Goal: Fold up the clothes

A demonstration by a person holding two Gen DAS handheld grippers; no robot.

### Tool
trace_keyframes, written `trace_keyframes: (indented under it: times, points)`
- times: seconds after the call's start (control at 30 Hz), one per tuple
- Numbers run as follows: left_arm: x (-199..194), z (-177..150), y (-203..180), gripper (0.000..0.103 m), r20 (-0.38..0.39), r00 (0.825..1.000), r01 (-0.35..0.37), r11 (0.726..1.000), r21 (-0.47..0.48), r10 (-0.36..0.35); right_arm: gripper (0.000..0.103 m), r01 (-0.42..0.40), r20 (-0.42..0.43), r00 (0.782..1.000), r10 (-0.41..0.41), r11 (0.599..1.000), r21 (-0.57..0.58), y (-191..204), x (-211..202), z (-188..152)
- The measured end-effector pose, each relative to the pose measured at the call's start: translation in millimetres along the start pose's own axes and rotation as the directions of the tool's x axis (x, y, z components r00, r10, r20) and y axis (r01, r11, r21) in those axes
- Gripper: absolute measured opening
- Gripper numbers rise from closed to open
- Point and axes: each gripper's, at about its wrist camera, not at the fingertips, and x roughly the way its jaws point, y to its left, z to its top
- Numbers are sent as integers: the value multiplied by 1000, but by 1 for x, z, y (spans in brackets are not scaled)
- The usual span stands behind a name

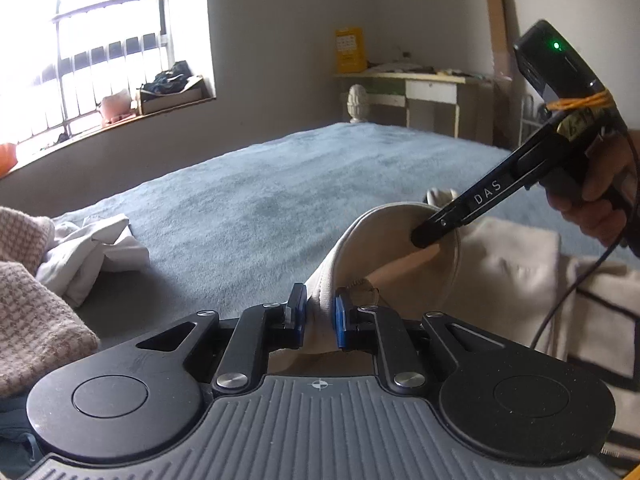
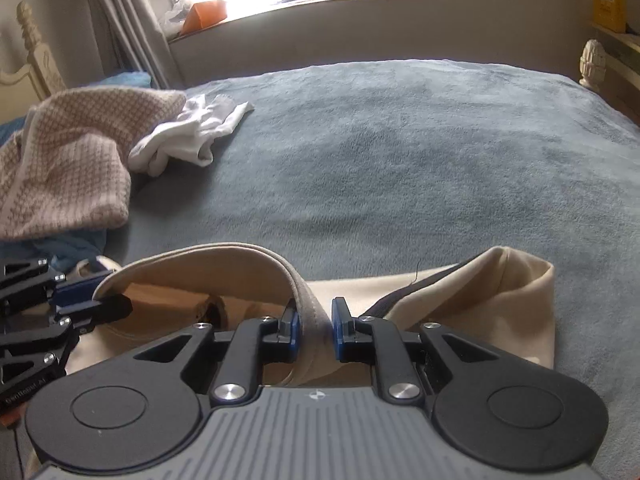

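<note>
On the left of the blue-grey bed [image 2: 400, 152] lies a pink knitted sweater [image 2: 68, 168], with a crumpled white garment [image 2: 188, 136] just beside it. Nearer, the left gripper [image 1: 318, 316] has its fingers narrowed onto the ribbed collar of a beige garment [image 2: 500, 300], which is lifted at the near edge of the bed. To its right, the right gripper [image 2: 314, 330] pinches the same collar band, fingers narrow, a hand [image 1: 600, 200] gripping its handle.
</note>
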Motion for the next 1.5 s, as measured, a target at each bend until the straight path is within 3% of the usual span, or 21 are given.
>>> trace_keyframes:
  times: [0.13, 0.23, 0.4, 0.47, 0.57, 0.73, 0.83, 0.93, 1.0, 1.03, 1.13, 1.23, 1.3, 1.4, 1.5]
  points:
    - [1, -21, -19, 13, -31, 999, -15, 992, 129, 19, 23, 62, -6, 998, -63, 992, -109, 8, -3, -27]
    - [3, -30, -27, 13, -44, 999, -22, 984, 179, 30, 40, 66, 48, 997, -60, 987, -146, 14, -26, -27]
    - [4, -33, -28, 13, -53, 998, -22, 983, 180, 32, 40, 7, 189, 981, 31, 981, -195, 32, -70, -19]
    - [4, -34, -29, 15, -56, 998, -22, 982, 190, 33, 39, -35, 206, 976, 72, 983, -178, 43, -70, -17]
    - [-1, -37, -31, 19, -63, 997, -27, 980, 195, 40, 38, -27, 183, 981, 61, 983, -183, 58, -42, -24]
    - [-17, -40, -21, 36, -98, 995, -12, 993, 120, 23, 31, -6, 51, 999, 11, 995, -98, 53, 15, -57]
    - [-31, -36, 2, 36, -93, 995, 23, 997, -78, -30, 32, -4, 86, 996, 14, 994, -110, 55, 16, -70]
    - [-31, -26, 21, 39, -41, 998, 25, 968, -251, -37, 32, -30, 79, 996, 35, 997, -75, 50, 11, -71]
    - [-30, -19, 33, 41, -3, 999, 28, 933, -358, -32, 32, -47, 81, 995, 51, 998, -49, 45, 9, -71]
    - [-24, -16, 33, 41, -14, 1000, 5, 931, -366, -10, 32, -57, 82, 995, 59, 998, -31, 43, 8, -71]
    - [-1, -18, 18, 41, -77, 994, -90, 955, -282, 71, 33, -92, 94, 992, 87, 995, 49, 29, -2, -68]
    - [13, -28, 4, 41, -107, 985, -153, 970, -187, 134, 44, -121, 148, 984, 98, 980, 156, 7, -19, -60]
    - [12, -33, -1, 41, -97, 984, -164, 975, -150, 151, 45, -119, 195, 978, 72, 963, 241, -12, -29, -54]
    - [11, -37, -4, 42, -88, 982, -174, 978, -114, 164, 46, -72, 158, 987, 17, 932, 354, -37, -21, -49]
    - [14, -38, -4, 42, -95, 980, -184, 977, -107, 174, 46, -121, 124, 990, 71, 882, 456, -55, -1, -54]
